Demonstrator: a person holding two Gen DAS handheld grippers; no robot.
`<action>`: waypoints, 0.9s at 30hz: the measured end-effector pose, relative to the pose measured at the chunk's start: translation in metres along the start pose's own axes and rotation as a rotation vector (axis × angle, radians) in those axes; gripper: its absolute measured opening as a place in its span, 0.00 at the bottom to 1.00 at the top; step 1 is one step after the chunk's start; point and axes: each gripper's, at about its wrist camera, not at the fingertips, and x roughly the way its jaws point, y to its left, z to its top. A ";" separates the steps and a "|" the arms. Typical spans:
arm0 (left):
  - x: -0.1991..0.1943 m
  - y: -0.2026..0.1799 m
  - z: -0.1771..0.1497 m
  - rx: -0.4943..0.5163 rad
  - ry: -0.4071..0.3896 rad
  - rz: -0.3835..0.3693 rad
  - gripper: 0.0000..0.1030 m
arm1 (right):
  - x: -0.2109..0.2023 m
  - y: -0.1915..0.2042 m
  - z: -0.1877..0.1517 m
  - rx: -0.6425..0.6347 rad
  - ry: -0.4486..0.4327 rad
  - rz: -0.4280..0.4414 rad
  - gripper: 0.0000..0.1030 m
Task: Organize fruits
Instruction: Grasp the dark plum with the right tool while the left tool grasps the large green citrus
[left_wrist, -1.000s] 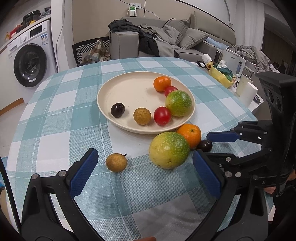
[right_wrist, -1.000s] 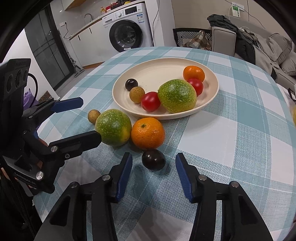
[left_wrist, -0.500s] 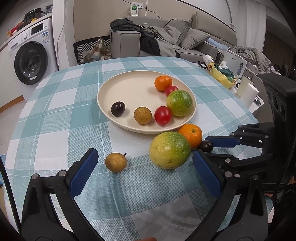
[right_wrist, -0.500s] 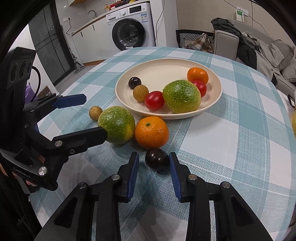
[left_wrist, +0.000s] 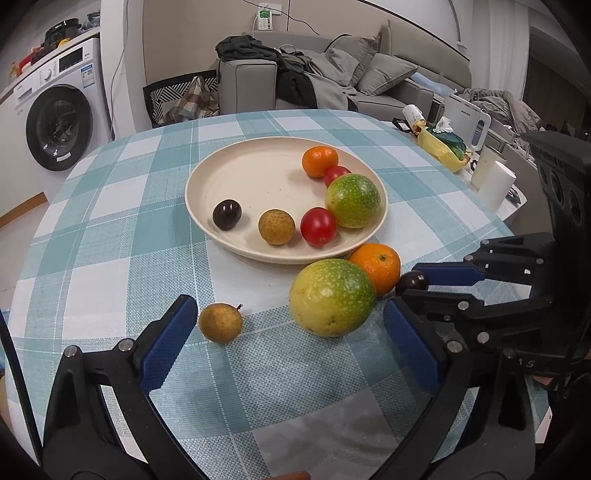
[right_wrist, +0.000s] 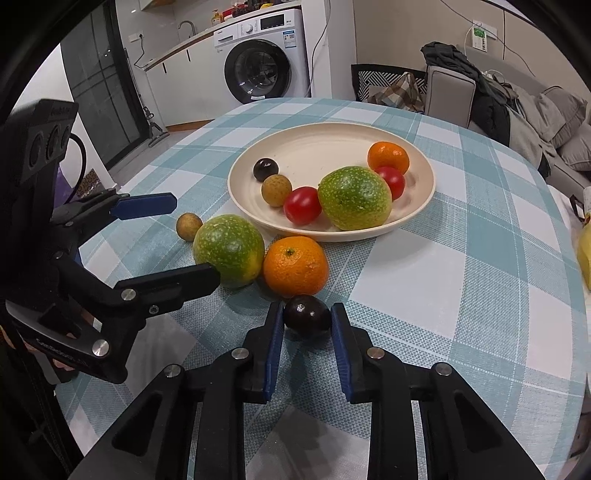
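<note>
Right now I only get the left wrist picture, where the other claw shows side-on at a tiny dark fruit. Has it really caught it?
Observer: Yes. In the right wrist view, the right gripper has a blue pad against each side of the small dark fruit.
Operator: Is it up in the air?
Observer: It doesn't look so. The fruit appears to rest on the checked tablecloth, just in front of the loose orange.
Operator: What's beside the washing machine, past my picture's edge?
Observer: A counter with a sink tap runs along to the left of the washing machine.
</note>
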 end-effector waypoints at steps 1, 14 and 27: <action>0.001 0.000 0.000 -0.001 0.002 -0.001 0.97 | -0.001 -0.001 0.000 0.002 -0.002 -0.002 0.26; 0.005 -0.009 -0.001 0.026 0.003 0.009 0.90 | -0.015 -0.014 0.006 0.042 -0.051 -0.002 0.26; 0.008 -0.024 -0.003 0.089 0.006 -0.012 0.68 | -0.018 -0.015 0.005 0.047 -0.063 -0.001 0.26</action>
